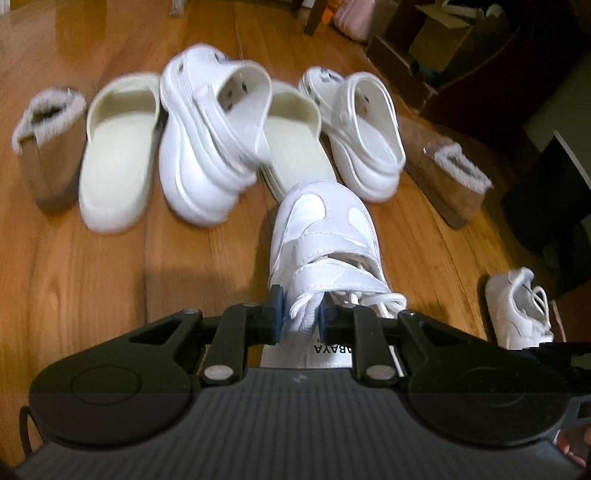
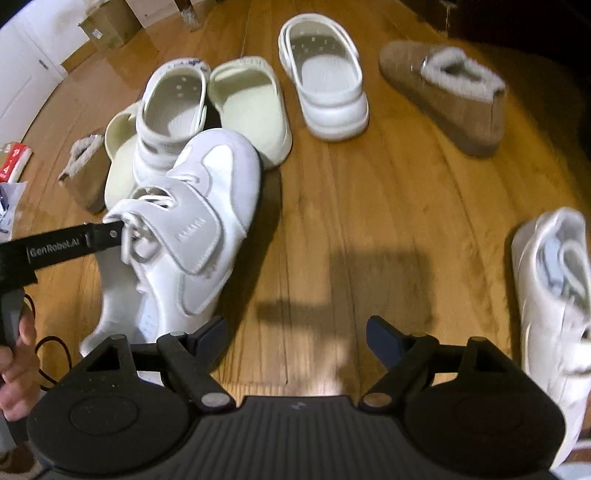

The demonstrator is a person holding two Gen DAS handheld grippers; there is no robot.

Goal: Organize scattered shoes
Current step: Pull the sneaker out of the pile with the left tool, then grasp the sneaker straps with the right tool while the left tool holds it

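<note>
A white strap sneaker (image 1: 321, 229) hangs from my left gripper (image 1: 303, 314), which is shut on its tongue and laces. In the right wrist view the same sneaker (image 2: 207, 221) is tilted toe-up above its shadow, the left gripper (image 2: 112, 232) biting it from the left. My right gripper (image 2: 295, 339) stands open over bare floor with nothing between its fingers. The matching sneaker (image 2: 554, 295) lies at the right edge, also the small white shoe (image 1: 517, 306) in the left wrist view. Two white clogs (image 1: 207, 147) (image 1: 362, 129), two cream slippers (image 1: 118, 155) (image 1: 295, 147) and two tan fur-lined boots (image 1: 51, 147) (image 1: 450, 173) lie scattered beyond.
The wooden floor (image 2: 351, 221) shows bare boards between the two sneakers. Cardboard boxes (image 2: 107, 26) and a white door (image 2: 22, 74) stand at the far left, dark furniture (image 1: 480, 74) at the right. A person's hand (image 2: 18, 369) holds the left gripper's handle.
</note>
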